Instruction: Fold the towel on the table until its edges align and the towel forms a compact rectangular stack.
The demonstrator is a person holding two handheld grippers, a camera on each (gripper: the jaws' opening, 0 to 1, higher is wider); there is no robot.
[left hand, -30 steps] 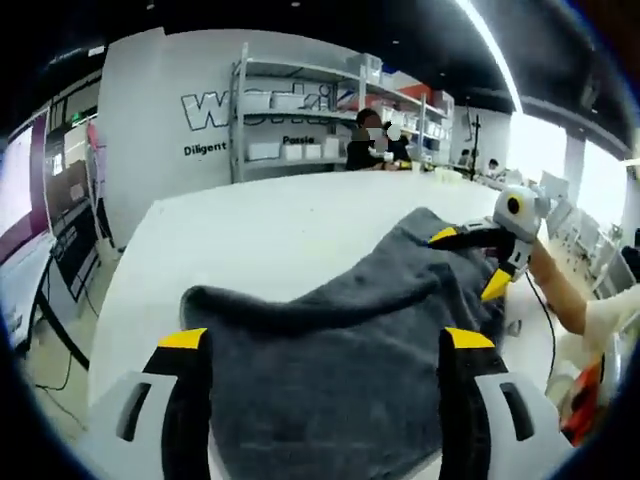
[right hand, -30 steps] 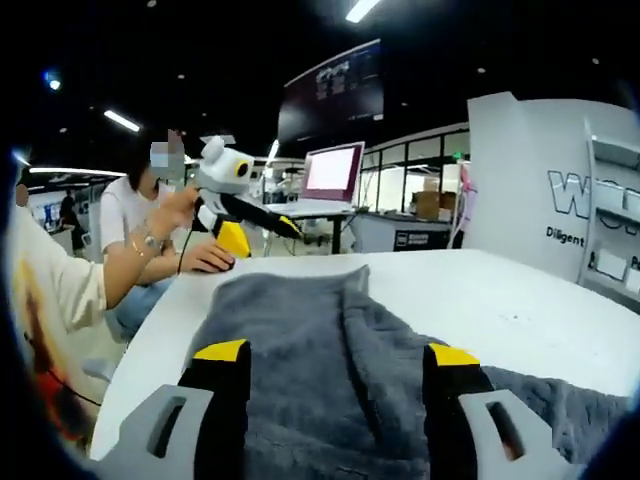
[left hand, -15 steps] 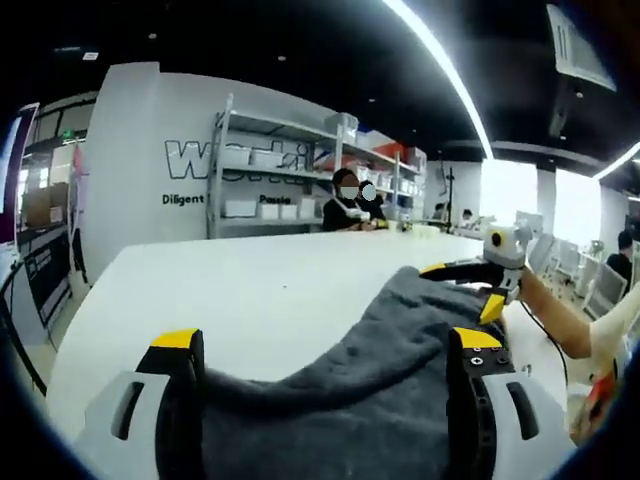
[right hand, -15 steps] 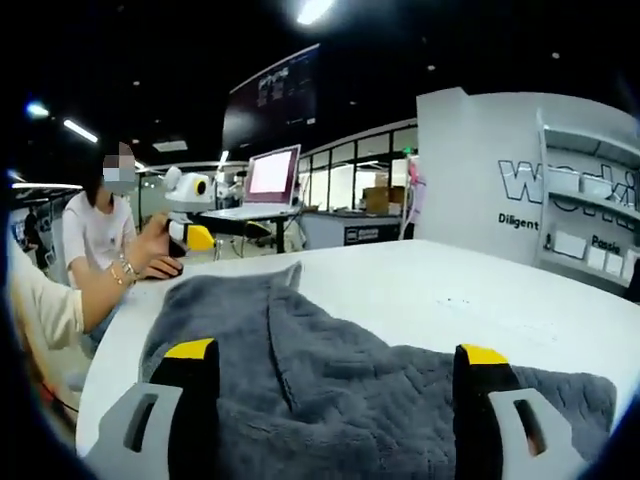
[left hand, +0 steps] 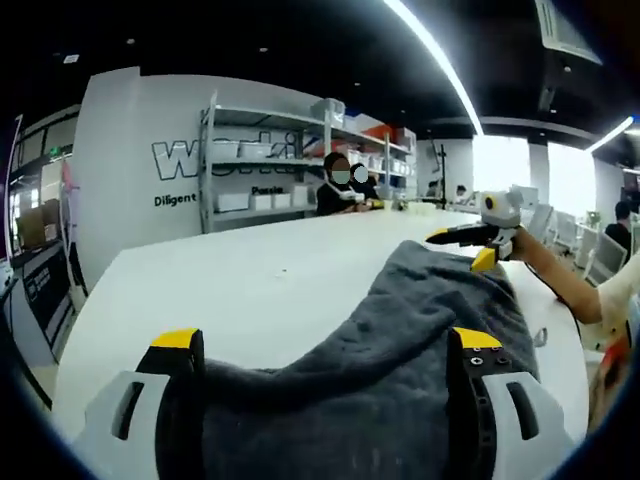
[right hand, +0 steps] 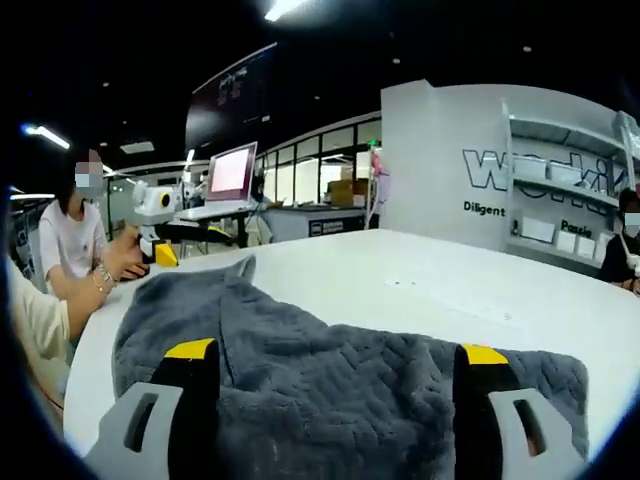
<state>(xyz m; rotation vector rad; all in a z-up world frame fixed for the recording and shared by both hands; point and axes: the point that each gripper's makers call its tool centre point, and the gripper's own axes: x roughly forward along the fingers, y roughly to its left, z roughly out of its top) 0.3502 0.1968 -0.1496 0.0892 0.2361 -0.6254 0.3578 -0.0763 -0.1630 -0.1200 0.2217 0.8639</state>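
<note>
A dark grey towel point(left hand: 400, 330) lies rumpled along the near edge of the white table point(left hand: 250, 280). My left gripper point(left hand: 325, 345) stands open, its yellow-tipped jaws wide apart with the towel's end lying between them. At the towel's far end a hand holds my right gripper point(left hand: 462, 248), its fingers apart. In the right gripper view the same towel point(right hand: 320, 350) runs from between my right gripper's point(right hand: 335, 355) open jaws out to the left gripper point(right hand: 195, 243) at its far corner. Whether either jaw pair touches the cloth is hidden.
The table point(right hand: 450, 290) stretches wide and white beyond the towel. A shelving rack point(left hand: 270, 165) and seated people point(left hand: 340, 190) are behind it. A laptop point(right hand: 225, 185) sits on another desk. A person point(right hand: 70, 235) sits close to the table edge.
Both cameras have dropped low toward the table. The two grippers have drawn farther apart, and the towel now lies stretched longer and flatter between them.
</note>
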